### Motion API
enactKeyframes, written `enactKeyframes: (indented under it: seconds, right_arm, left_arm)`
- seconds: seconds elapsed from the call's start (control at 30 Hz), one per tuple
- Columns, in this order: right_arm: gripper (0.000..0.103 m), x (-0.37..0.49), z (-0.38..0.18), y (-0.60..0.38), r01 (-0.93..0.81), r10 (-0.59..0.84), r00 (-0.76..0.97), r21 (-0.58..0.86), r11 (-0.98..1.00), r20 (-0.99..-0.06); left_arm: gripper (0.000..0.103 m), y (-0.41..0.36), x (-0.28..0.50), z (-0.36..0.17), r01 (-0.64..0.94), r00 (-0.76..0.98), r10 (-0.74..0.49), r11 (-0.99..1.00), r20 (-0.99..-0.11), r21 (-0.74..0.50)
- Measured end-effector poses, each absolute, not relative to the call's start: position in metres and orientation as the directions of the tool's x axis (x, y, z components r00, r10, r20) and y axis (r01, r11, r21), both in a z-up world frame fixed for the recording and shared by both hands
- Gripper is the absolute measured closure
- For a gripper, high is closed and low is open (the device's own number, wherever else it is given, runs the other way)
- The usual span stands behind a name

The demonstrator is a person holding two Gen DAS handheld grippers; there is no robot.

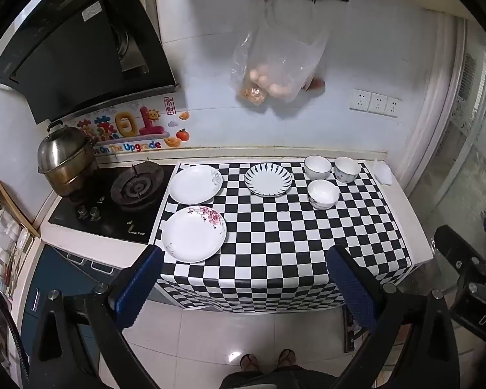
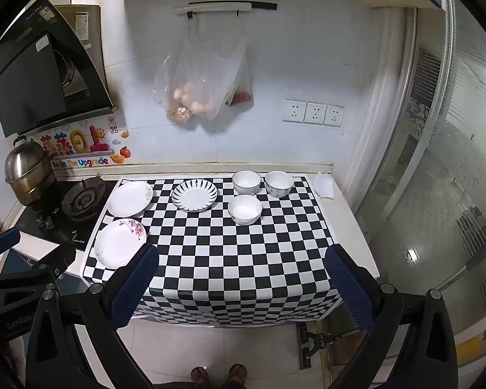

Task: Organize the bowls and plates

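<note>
Both grippers hang in the air in front of the kitchen surface (image 1: 405,201), which is covered by a black-and-white checkered cloth (image 1: 275,243) that drapes over its near edge. The left gripper (image 1: 243,278) has its blue-padded jaws spread wide with nothing between them, and the right gripper (image 2: 243,278) likewise shows its jaws spread wide and empty. Six dishes sit apart from one another on the cloth. On the left side, a white round plate with a pink flower pattern (image 1: 193,234) lies nearest the front edge, and behind it lies a plain white round plate with a faint grey motif (image 1: 195,184). Toward the middle back is a white plate with dark radial stripes around its rim (image 1: 268,180). To the right stand three white ceramic bowls, all upright: a bowl with a dark rim line (image 1: 317,166) at the back, a bowl with small dark dots (image 1: 347,169) just beside it, and a plain white bowl (image 1: 323,194) in front of those two. Left of the cloth is a black gas hob (image 1: 113,204) carrying a steel steamer pot (image 1: 64,159). A clear plastic bag holding eggs (image 1: 275,74) hangs on the white tiled wall above the surface
</note>
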State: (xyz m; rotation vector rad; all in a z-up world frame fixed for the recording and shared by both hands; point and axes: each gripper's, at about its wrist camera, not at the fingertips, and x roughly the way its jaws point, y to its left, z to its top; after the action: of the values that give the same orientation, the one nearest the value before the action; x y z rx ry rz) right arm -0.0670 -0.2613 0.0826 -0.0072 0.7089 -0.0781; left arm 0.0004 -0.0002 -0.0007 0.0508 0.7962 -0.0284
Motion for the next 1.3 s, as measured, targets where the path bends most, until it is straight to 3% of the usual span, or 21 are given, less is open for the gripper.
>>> enactKeyframes:
  seconds: [1.3]
  right_arm:
    - [0.0,-0.074,0.087,-0.271,0.097,-0.081,0.744,-0.013,0.995,-0.663]
  left_arm:
    - [0.0,0.004,-0.003,0.02,0.033,0.716,-0.007,0.999,-0.698,0.024]
